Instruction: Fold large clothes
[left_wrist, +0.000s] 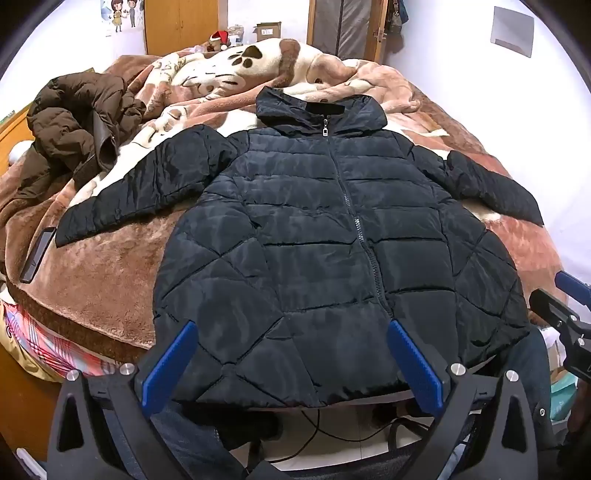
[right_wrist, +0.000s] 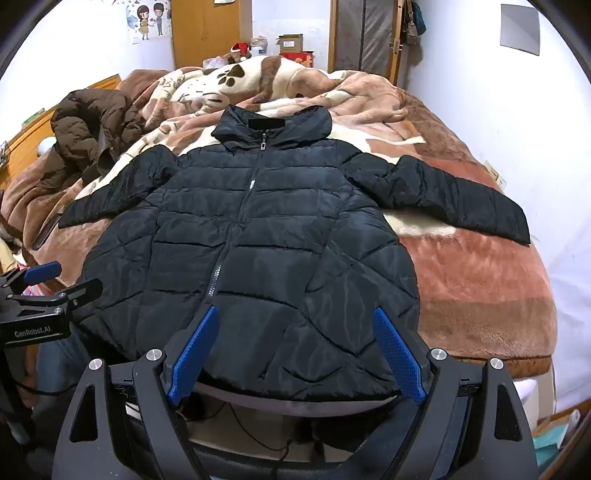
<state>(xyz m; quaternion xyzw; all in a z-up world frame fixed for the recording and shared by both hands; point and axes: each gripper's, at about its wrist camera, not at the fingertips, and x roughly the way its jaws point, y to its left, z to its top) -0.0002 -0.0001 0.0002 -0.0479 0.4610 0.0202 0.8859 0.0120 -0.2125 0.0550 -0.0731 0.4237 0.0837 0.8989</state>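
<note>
A black quilted puffer jacket (left_wrist: 314, 236) (right_wrist: 258, 243) lies flat and zipped on the bed, front up, collar away from me, both sleeves spread out to the sides. Its hem hangs slightly over the bed's near edge. My left gripper (left_wrist: 291, 332) hovers open above the hem's left half, blue pads wide apart and empty. My right gripper (right_wrist: 295, 321) stands open above the hem's right half, nothing between its fingers. Each gripper shows at the edge of the other's view.
A crumpled brown coat (left_wrist: 77, 125) (right_wrist: 92, 125) sits at the bed's left side on the brown fleece blanket (left_wrist: 110, 273). A dark phone (left_wrist: 37, 254) lies near the left sleeve cuff. Cables and floor show under the bed's near edge. A wall runs close along the right.
</note>
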